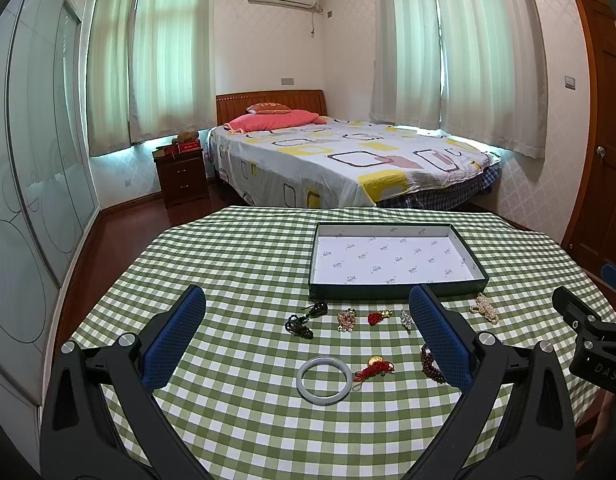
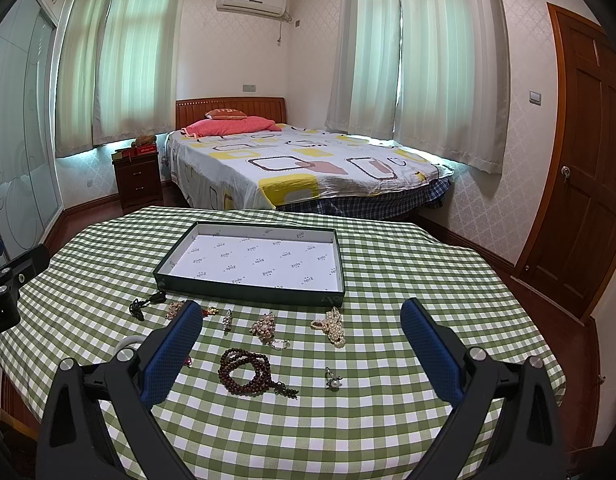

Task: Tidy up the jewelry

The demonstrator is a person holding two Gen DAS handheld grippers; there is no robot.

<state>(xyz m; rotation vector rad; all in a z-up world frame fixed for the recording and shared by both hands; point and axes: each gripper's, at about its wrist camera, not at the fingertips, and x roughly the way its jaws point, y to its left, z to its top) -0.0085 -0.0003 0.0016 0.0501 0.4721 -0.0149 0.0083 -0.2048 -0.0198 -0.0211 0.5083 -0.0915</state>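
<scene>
A shallow dark green box (image 1: 396, 292) (image 2: 247, 294) with white lining lies empty on the checked tablecloth. In front of it lie several jewelry pieces: a pale jade bangle (image 1: 324, 380), a red cord charm (image 1: 375, 371), a black cord piece (image 1: 299, 326), a dark wooden bead string (image 2: 245, 370), a pearl cluster (image 2: 334, 326), a small pearl pendant (image 2: 334, 382). My left gripper (image 1: 308, 336) is open and empty above the bangle. My right gripper (image 2: 303, 348) is open and empty above the bead string.
The table (image 2: 428, 280) has a green and white checked cloth and drops off at its edges. Beyond it stand a bed (image 1: 348, 160), a nightstand (image 1: 181, 176), a glass wardrobe (image 1: 27, 200) at left and a wooden door (image 2: 580, 160) at right.
</scene>
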